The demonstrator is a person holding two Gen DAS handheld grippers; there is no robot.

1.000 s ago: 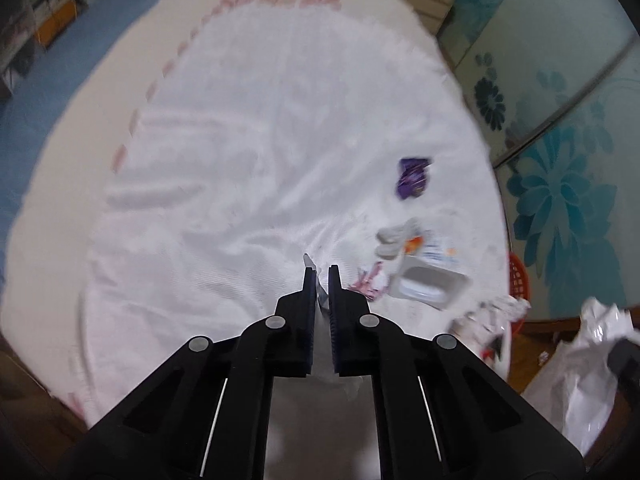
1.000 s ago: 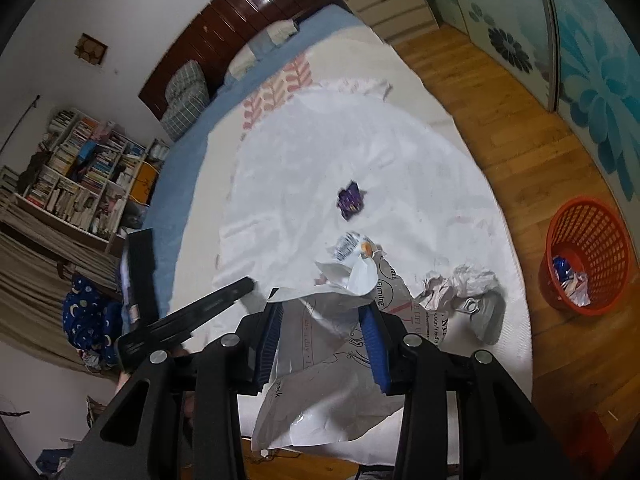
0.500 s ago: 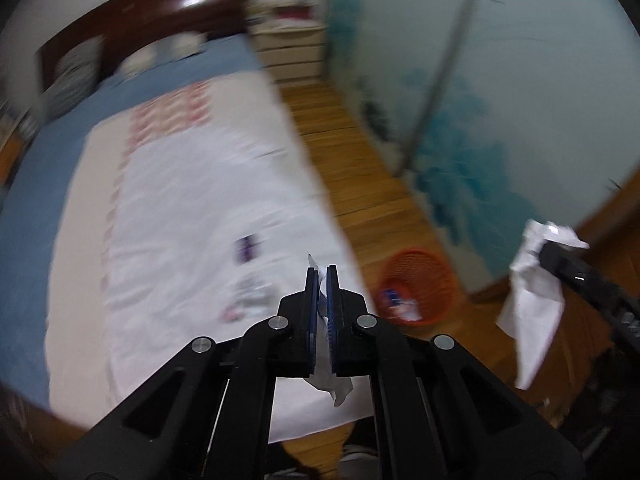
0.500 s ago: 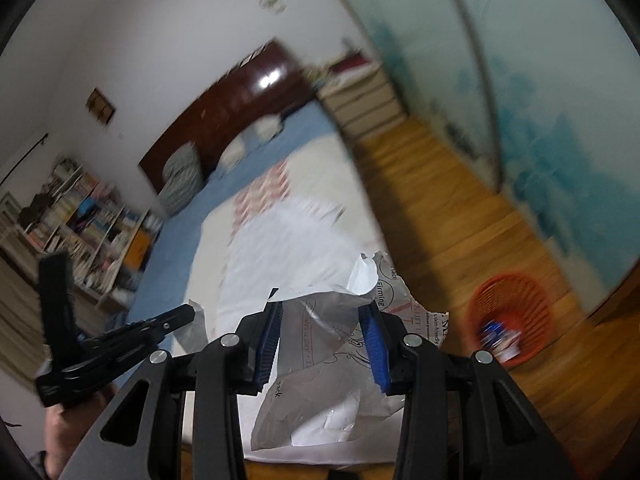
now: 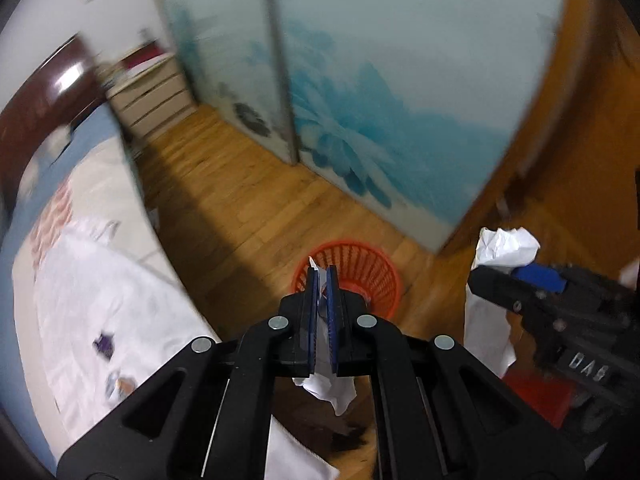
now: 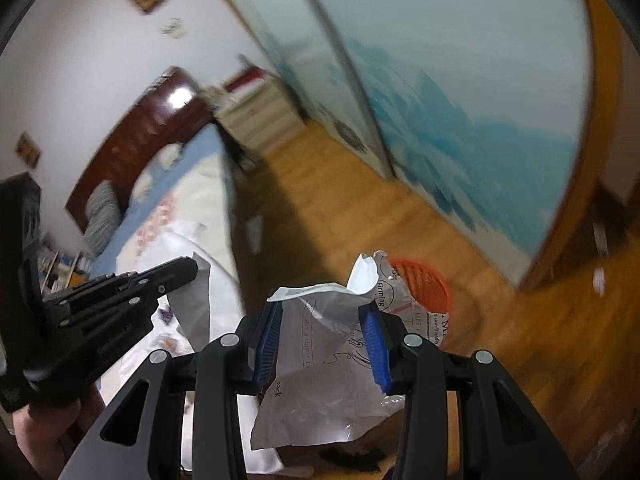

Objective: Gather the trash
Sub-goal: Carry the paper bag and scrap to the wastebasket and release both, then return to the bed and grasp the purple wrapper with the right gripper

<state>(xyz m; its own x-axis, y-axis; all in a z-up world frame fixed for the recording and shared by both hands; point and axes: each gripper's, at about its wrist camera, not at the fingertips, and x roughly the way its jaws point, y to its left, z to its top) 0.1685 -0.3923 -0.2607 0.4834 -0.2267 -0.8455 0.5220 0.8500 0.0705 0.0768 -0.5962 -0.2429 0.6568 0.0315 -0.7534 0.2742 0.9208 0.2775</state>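
My left gripper (image 5: 320, 276) is shut on a thin white wrapper (image 5: 330, 388) that hangs below its jaws; it is held in the air in line with the orange trash basket (image 5: 360, 264) on the wood floor. My right gripper (image 6: 324, 320) is shut on a crumpled silver-white printed wrapper (image 6: 320, 380), with the basket (image 6: 424, 284) beyond it. In the left wrist view the right gripper (image 5: 520, 280) shows at right with its wrapper (image 5: 488, 320). A purple wrapper (image 5: 105, 344) and other scraps (image 5: 118, 384) lie on the white sheet.
The bed with a white sheet (image 5: 100, 300) lies to the left. Glass sliding doors with blue flowers (image 5: 380, 120) stand behind the basket. A drawer unit (image 5: 156, 100) stands by the headboard. A red object (image 5: 536, 396) sits low at right.
Both grippers have swung right, away from the bed, with their wrappers still held. The views now face the floor, the basket and the sliding doors.
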